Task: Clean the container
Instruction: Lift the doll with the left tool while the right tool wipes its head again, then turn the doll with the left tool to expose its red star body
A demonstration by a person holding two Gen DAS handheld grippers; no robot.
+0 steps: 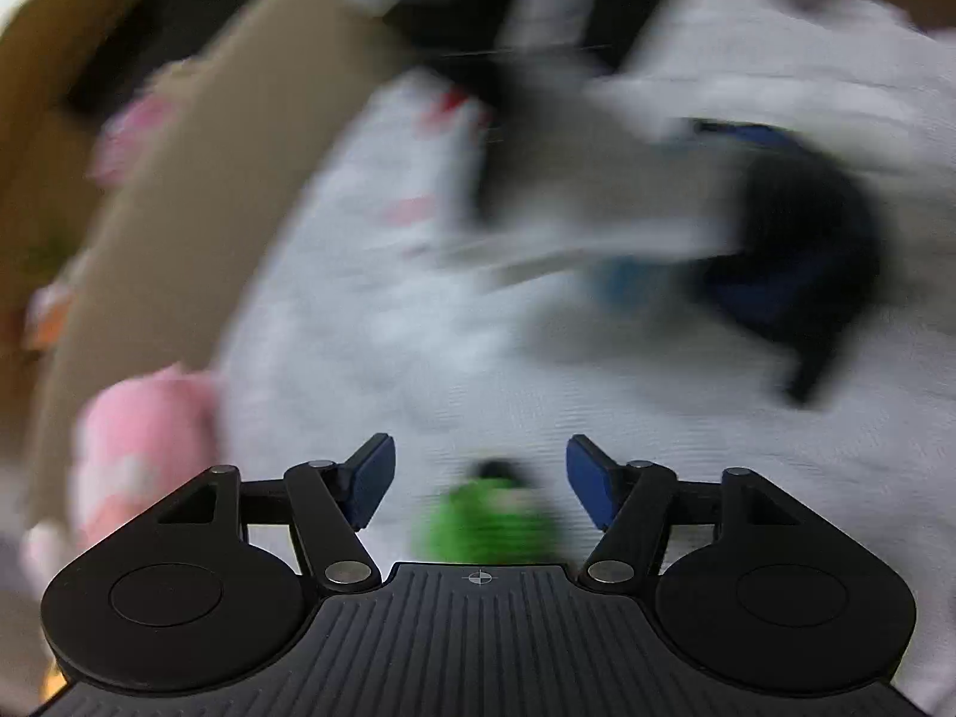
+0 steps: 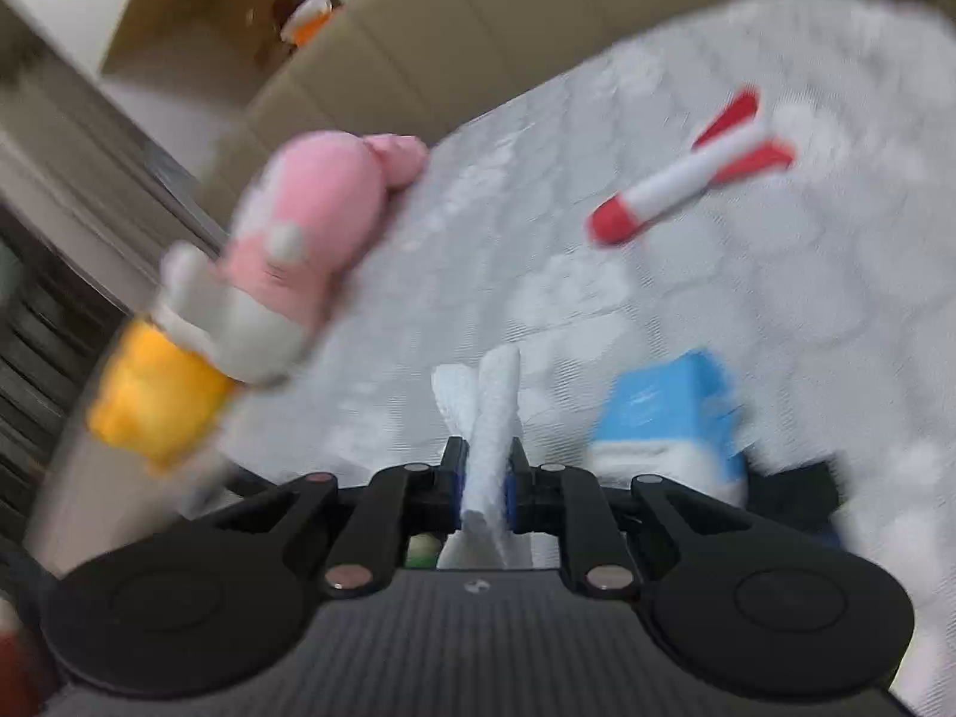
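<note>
My right gripper (image 2: 485,466) is shut on a folded white paper towel (image 2: 493,418) that sticks out ahead of the fingers, above a white patterned cloth (image 2: 657,275). A blue and white carton (image 2: 669,418) lies just to its right. My left gripper (image 1: 481,472) is open and empty, with a green object (image 1: 490,520) blurred just below its fingers. The left wrist view is badly motion-blurred; the other gripper (image 1: 794,263) shows as a dark shape at right. I cannot make out the container.
A pink and white plush toy (image 2: 299,239) with a yellow piece (image 2: 155,394) lies at the cloth's left edge. A red and white toy rocket (image 2: 687,179) lies farther right. A cardboard box wall (image 2: 478,30) stands behind the cloth.
</note>
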